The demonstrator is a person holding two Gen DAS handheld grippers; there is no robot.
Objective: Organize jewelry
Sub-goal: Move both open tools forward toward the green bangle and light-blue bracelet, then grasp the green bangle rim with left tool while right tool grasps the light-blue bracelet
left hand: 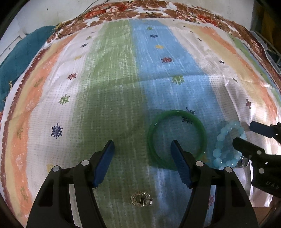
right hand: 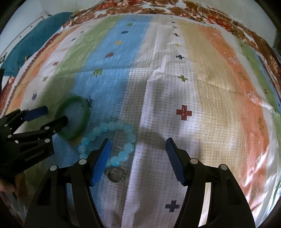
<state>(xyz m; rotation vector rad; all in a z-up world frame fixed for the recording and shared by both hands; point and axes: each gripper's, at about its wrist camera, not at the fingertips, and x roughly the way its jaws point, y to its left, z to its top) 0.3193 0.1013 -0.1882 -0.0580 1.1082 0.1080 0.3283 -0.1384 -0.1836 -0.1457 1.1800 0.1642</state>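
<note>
A green bangle (left hand: 176, 139) lies flat on the striped cloth (left hand: 114, 87); it also shows in the right wrist view (right hand: 74, 116). A light blue bead bracelet (left hand: 228, 145) lies just right of it, also in the right wrist view (right hand: 108, 140). A small clear ring (right hand: 115, 174) lies below the beads. A silver brooch-like piece (left hand: 141, 201) lies between the left gripper's arms. My left gripper (left hand: 142, 146) is open and empty, its right finger over the bangle. My right gripper (right hand: 138, 146) is open and empty, its left finger over the beads.
The striped cloth (right hand: 193, 87) lies on a brown floral sheet (left hand: 158, 10). A teal fabric (left hand: 21, 57) sits at the far left edge. A thin cord (left hand: 70, 21) runs along the back left.
</note>
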